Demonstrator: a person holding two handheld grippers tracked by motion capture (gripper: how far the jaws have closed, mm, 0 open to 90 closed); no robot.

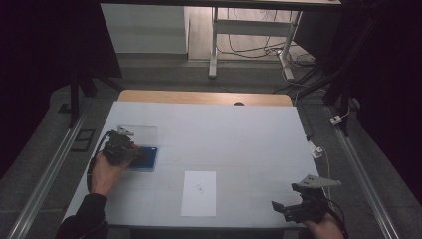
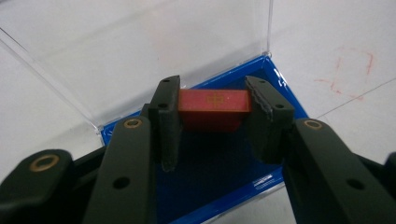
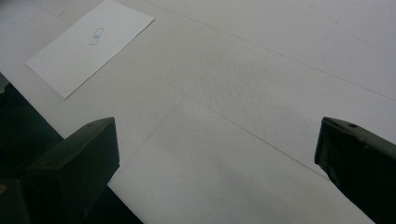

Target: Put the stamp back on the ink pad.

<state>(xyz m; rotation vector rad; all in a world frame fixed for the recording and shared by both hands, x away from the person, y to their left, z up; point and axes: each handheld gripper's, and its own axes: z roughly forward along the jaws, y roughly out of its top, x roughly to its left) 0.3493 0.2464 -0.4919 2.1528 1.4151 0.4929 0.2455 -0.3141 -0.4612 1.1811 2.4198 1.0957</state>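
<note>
A small red block (image 2: 214, 108) with a gold mark on top sits clamped between the jaws of my left gripper (image 2: 214, 122), above the blue tray (image 2: 219, 182) of a box. The box's clear lid (image 2: 140, 51) stands open behind it. From above, my left gripper (image 1: 130, 148) is over the blue box (image 1: 148, 159) at the table's left, and the clear lid (image 1: 142, 133) lies beyond. My right gripper (image 1: 277, 205) rests near the front right corner, jaws wide apart with nothing between them; seen from its own camera, that right gripper (image 3: 217, 154) has bare table between its jaws.
A white sheet of paper (image 1: 199, 192) with a small mark lies at the front middle of the white table (image 1: 229, 134); the paper (image 3: 91, 44) shows again far left. Faint red marks (image 2: 348, 70) are on the table surface. A wooden strip (image 1: 204, 97) edges the far side.
</note>
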